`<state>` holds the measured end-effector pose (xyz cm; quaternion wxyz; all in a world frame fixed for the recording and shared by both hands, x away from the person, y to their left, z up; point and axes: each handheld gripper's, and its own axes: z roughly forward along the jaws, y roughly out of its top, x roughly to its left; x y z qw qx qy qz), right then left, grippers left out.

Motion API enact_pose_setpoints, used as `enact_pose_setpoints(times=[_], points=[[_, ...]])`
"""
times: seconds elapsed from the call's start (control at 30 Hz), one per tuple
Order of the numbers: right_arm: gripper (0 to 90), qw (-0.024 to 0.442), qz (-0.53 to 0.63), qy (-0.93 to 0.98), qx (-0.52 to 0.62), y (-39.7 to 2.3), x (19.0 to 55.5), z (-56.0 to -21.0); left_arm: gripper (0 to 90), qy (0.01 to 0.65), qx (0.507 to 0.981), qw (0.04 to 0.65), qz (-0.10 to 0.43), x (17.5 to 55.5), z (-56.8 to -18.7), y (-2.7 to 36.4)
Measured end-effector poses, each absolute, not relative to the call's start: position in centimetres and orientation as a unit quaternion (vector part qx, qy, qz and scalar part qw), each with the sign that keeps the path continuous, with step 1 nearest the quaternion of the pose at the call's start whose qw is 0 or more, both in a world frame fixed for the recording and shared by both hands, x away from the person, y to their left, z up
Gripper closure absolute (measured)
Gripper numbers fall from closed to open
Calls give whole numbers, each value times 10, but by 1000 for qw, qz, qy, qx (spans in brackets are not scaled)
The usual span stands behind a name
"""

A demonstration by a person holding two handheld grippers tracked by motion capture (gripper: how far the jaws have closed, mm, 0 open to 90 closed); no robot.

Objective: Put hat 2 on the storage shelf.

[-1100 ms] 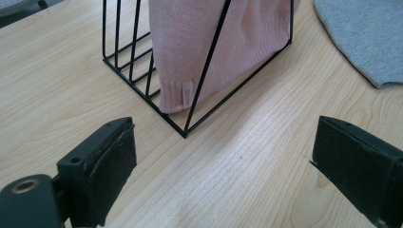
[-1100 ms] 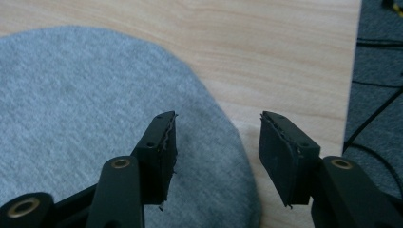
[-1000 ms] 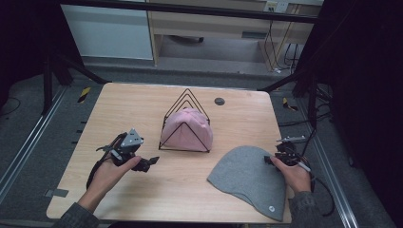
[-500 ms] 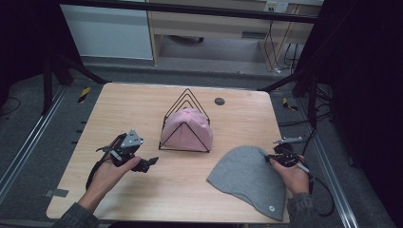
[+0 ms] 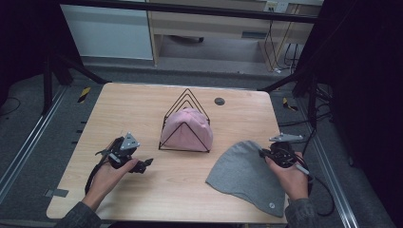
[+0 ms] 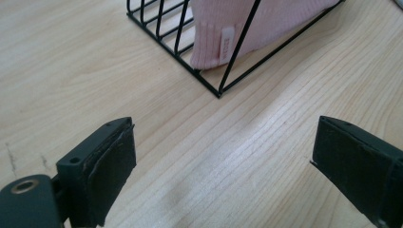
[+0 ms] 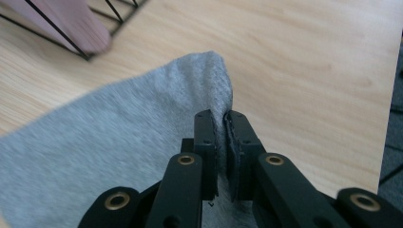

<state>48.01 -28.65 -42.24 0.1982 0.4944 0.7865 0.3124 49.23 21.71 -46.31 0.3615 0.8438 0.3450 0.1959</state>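
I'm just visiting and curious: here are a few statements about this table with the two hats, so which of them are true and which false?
1. The right claw is clamped on an edge of the grey hat. True.
2. The pink hat lies flat on the bare table. False: it sits inside the black wire rack.
3. The left claw is open with nothing between its jaws. True.
4. The grey hat is draped over the wire rack. False: it lies on the wooden table, beside the rack.
5. The left claw grips the pink hat. False: it is apart from it, over bare wood.
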Motion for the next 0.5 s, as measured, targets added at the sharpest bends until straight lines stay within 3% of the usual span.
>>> enact_pose_setpoints(times=[0.5], points=[[845, 237, 330, 763, 502, -269, 457, -374, 64, 345, 836, 344, 253, 494, -460, 220]])
